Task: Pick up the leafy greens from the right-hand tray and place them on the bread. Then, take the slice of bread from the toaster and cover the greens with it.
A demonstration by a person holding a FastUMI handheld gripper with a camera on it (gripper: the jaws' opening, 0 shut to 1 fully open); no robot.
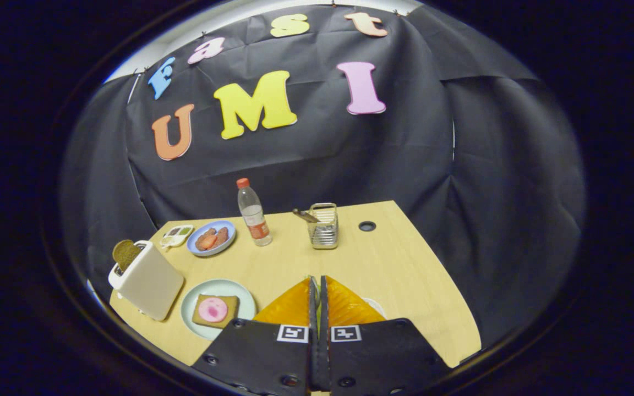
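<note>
Your gripper (pixel 317 286) hangs above the near side of the worktop (pixel 394 258), its fingers pressed together with nothing between them. The greens you need are hard to make out: a sliver of pale plate or tray (pixel 376 306) peeks out just right of the fingertips, mostly hidden under them, and you can't tell what lies on it. The bread (pixel 217 310), a square slice topped with a pink round, sits flat on the pale green plate (pixel 196 297) to the left of the fingers and close to them; being square, it has no real long axis. Left of that plate stands the toaster (pixel 149 279), well to the left of the fingers, with the second slice (pixel 125 253) standing upright out of its slot. So the first reach probably goes down and slightly right, and the fingers must spread first.
</note>
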